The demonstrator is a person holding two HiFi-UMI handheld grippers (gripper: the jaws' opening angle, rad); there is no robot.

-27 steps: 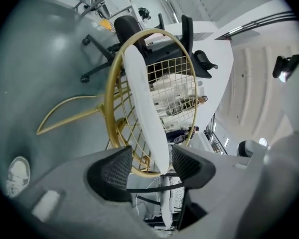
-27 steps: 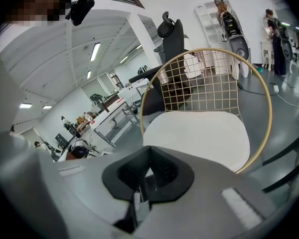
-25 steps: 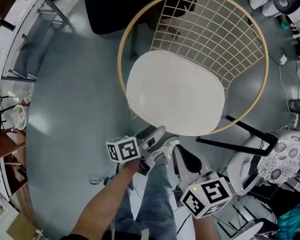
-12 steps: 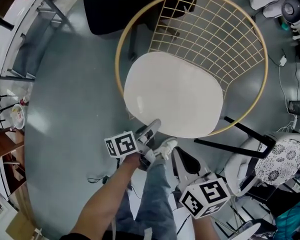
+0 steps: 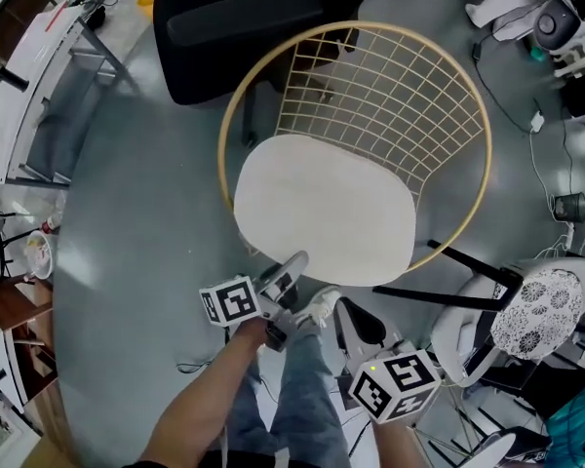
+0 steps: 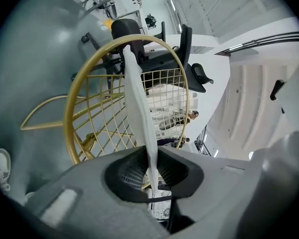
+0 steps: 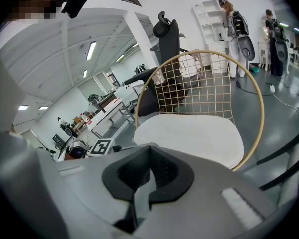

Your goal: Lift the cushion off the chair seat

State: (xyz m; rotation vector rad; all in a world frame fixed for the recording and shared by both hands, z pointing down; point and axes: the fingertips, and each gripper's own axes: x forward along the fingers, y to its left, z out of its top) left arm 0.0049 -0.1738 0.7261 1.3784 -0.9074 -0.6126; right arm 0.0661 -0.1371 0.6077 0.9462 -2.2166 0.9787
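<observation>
A white oval cushion (image 5: 322, 208) lies on the seat of a gold wire chair (image 5: 224, 154). My left gripper (image 5: 292, 264) is at the cushion's near edge, its jaws closing with that edge between them. In the left gripper view the thin cushion (image 6: 139, 98) runs edge-on into the pads of the left gripper (image 6: 152, 171), which press on it. My right gripper (image 5: 349, 312) hangs lower right of it, apart from the cushion, jaws together with nothing in them. The right gripper view shows the cushion (image 7: 189, 133) ahead of the right gripper (image 7: 142, 183).
A black office chair (image 5: 234, 27) stands behind the wire chair. To the right stand a white chair with a patterned seat (image 5: 551, 310) and a black chair leg (image 5: 448, 286). Desks (image 5: 39, 27) line the left. The person's shoe (image 5: 322, 305) is below the cushion.
The left gripper's jaws, wide apart a second ago, have come together on the cushion's near edge and risen a little. The right gripper has stayed put.
</observation>
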